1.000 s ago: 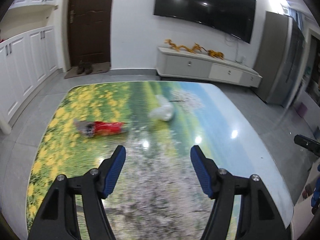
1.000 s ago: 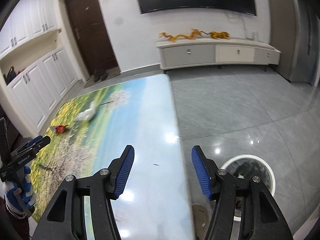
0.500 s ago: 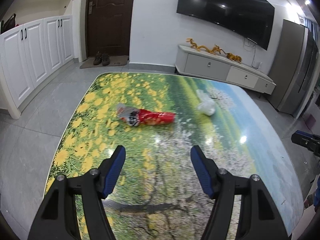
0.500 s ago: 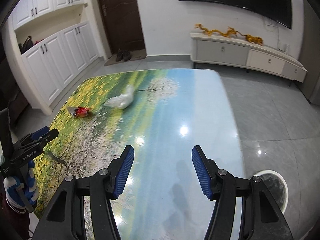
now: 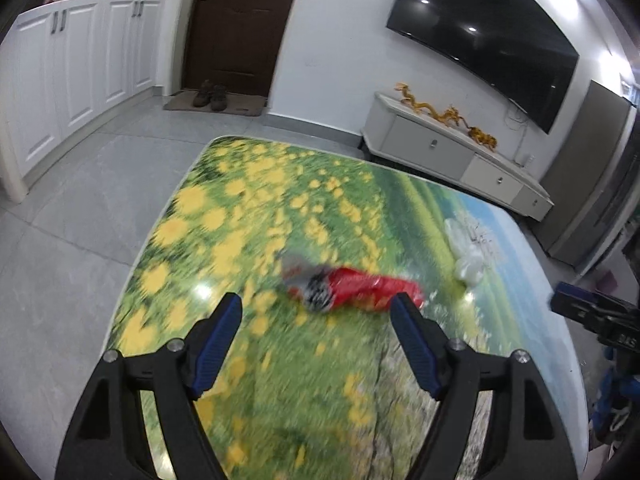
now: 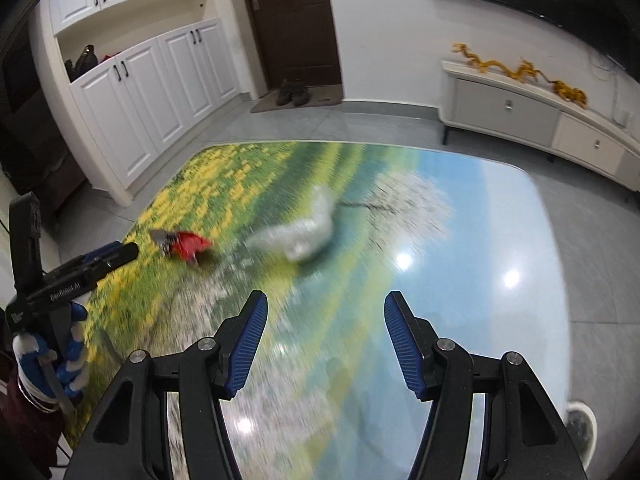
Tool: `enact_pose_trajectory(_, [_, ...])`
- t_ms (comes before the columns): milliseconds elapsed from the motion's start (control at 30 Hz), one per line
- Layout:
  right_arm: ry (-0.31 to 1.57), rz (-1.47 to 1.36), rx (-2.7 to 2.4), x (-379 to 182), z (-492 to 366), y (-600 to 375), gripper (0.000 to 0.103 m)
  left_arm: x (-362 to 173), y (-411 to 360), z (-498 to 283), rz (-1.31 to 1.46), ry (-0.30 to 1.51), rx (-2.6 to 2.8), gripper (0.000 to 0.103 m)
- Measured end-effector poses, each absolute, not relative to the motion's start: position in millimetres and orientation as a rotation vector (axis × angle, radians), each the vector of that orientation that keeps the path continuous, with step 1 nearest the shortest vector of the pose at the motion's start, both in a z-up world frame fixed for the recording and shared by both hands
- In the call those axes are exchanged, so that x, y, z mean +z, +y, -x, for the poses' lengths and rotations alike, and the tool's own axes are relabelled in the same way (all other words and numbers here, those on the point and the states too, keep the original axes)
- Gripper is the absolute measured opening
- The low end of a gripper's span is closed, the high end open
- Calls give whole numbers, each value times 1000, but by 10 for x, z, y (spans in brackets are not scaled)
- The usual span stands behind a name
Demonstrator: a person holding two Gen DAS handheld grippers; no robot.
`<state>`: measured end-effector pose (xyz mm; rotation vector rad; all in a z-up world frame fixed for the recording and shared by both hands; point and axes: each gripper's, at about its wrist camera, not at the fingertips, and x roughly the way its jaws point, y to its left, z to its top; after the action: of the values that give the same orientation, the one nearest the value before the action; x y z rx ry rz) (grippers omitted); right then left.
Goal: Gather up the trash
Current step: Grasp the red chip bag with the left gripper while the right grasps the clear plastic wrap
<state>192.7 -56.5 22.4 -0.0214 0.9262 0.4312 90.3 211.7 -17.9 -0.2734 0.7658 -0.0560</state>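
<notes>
The left claw [image 5: 316,312], spread wide and empty, has the red snack wrapper [image 5: 352,289] just ahead at one o'clock, long axis three-to-nine on the table [image 5: 248,216] (the right claw [image 6: 325,312], also spread, is farther off).

White lettering on the black body of the left gripper [image 6: 120,254], left of the right claw, reads roughly "GenRobot.AI"; the red snack wrapper's [image 5: 352,288] print is blurred.

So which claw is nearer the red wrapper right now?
Left. The left claw is open just short of the red wrapper; the right claw is open farther off, the wrapper ahead to its left.
</notes>
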Motion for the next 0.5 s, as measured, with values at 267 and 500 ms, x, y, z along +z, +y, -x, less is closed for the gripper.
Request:
enact_pose_trajectory(267, [932, -34, 465, 59, -2572, -259, 63, -165, 2101, -1424, 219, 776, -75, 76])
enact_pose_trajectory(500, [988, -33, 451, -245, -2835, -117, 63, -410, 2058, -1491, 197, 846, -123, 76])
